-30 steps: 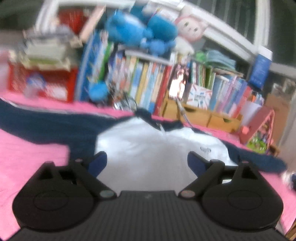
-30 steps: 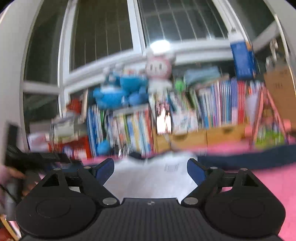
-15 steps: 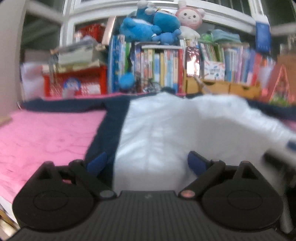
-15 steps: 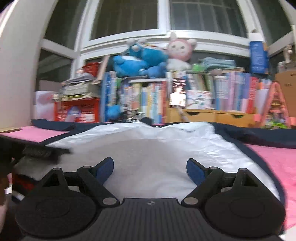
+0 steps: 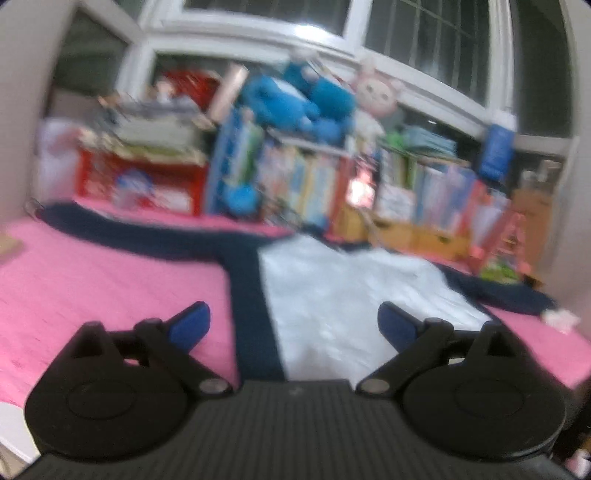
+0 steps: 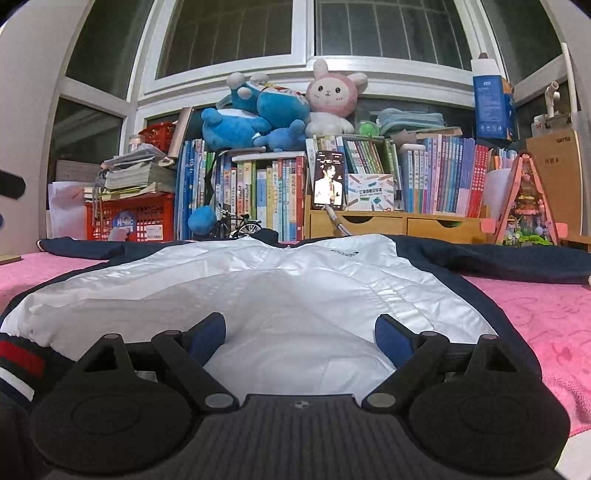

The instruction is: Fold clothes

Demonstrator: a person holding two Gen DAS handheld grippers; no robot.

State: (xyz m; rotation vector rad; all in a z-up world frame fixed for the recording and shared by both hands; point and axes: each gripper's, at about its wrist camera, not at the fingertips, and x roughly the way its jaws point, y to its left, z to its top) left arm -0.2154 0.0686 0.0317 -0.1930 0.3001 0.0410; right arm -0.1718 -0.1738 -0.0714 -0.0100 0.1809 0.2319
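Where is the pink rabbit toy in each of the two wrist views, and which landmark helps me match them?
Left wrist view: the pink rabbit toy is upper right of centre, blurred, on top of the books.
Right wrist view: the pink rabbit toy is upper centre, sharp, under the window.
Shared landmark: the blue plush toy lies directly to its left in both.

A lived-in home, most likely a child's bedroom. Shown by blue plush toys (image 6: pixel 255 122) and a pink-hooded plush rabbit (image 6: pixel 330 101) piled on a crowded row of colourful upright books (image 6: pixel 443 177), a red plastic lattice crate (image 6: pixel 129 218) under stacked papers, low wooden drawers (image 6: pixel 399 225), a pink fabric cover (image 6: pixel 546 317), dark barred windows (image 6: pixel 369 26) behind.
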